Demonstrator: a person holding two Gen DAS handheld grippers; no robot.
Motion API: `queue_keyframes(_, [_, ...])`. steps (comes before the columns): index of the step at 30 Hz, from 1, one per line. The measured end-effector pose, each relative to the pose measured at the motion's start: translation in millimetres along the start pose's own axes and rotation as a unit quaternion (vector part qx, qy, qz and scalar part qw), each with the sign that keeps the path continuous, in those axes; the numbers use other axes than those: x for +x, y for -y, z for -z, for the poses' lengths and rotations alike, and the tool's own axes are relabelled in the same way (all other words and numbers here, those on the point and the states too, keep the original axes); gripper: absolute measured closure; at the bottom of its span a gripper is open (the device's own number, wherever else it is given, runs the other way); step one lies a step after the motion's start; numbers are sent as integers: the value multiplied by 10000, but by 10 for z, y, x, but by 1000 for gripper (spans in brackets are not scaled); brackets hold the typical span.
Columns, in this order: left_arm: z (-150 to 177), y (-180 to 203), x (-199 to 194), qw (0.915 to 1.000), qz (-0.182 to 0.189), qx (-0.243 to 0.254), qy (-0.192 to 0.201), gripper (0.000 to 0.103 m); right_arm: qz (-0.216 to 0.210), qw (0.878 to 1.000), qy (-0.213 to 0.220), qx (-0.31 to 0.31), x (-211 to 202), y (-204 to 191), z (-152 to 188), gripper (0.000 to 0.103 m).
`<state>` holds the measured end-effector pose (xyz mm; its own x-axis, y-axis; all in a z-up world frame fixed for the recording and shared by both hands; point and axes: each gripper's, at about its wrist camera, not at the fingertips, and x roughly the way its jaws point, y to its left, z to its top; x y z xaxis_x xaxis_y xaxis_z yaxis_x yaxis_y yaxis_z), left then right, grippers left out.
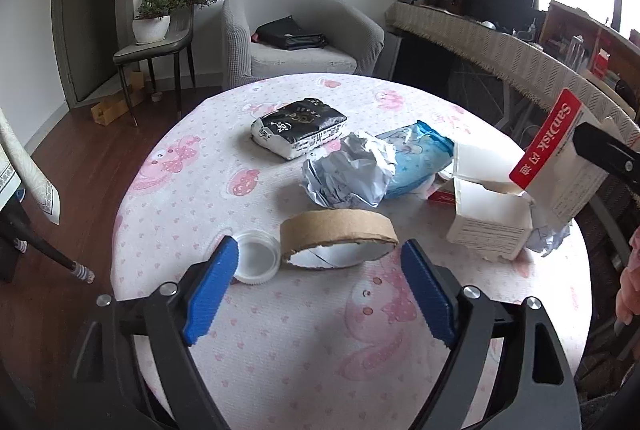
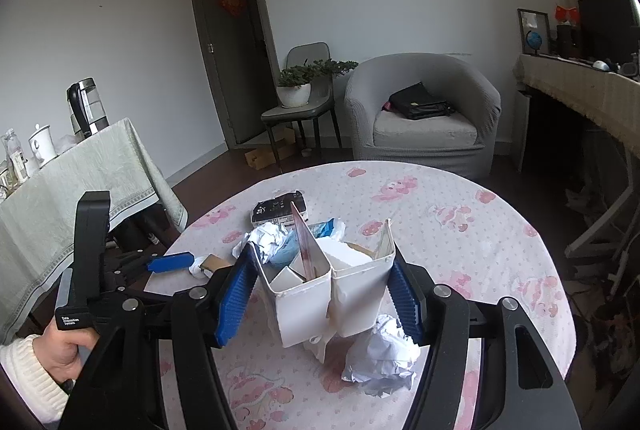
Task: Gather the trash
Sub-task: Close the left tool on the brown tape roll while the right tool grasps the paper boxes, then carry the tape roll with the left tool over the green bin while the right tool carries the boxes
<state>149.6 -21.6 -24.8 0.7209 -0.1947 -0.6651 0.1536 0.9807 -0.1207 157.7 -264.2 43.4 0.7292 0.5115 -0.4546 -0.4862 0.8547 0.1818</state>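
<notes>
Trash lies on a round table with a pink-patterned cloth (image 1: 260, 350). My left gripper (image 1: 320, 290) is open and empty, just in front of a brown cardboard tape ring (image 1: 338, 236) and a white plastic lid (image 1: 256, 256). Behind them lie a crumpled paper ball (image 1: 348, 169), a blue wrapper (image 1: 420, 157) and a black-and-white tissue pack (image 1: 298, 125). My right gripper (image 2: 324, 294) is shut on a torn white SanDisk carton (image 2: 328, 290), held above the table; the carton also shows in the left wrist view (image 1: 520, 197). Another crumpled paper (image 2: 380, 354) lies under it.
A grey armchair (image 1: 296, 29) with a black bag stands behind the table. A chair with a potted plant (image 1: 154, 17) is by the door. A side table with a kettle (image 2: 86, 105) is at the left. A long cloth-covered shelf (image 1: 520, 45) runs along the right.
</notes>
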Motion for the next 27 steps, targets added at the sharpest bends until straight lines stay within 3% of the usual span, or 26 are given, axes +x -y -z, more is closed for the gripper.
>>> queue_keyframes(9, [-95, 96, 152, 9996, -78, 174, -203, 16, -83, 9999, 44, 37, 52, 40, -48, 40])
queue_keyframes(13, [-106, 84, 195, 9996, -88, 115, -245, 30, -116, 9999, 87, 45, 52, 24, -86, 40])
queue_keyframes(16, [-111, 70, 193, 9997, -49, 95, -210, 35, -137, 9998, 108, 22, 40, -17, -110, 40])
queue_keyframes(27, [-131, -75, -145, 9995, 195, -6, 233, 36, -243, 9995, 176, -88, 39, -276, -239, 41])
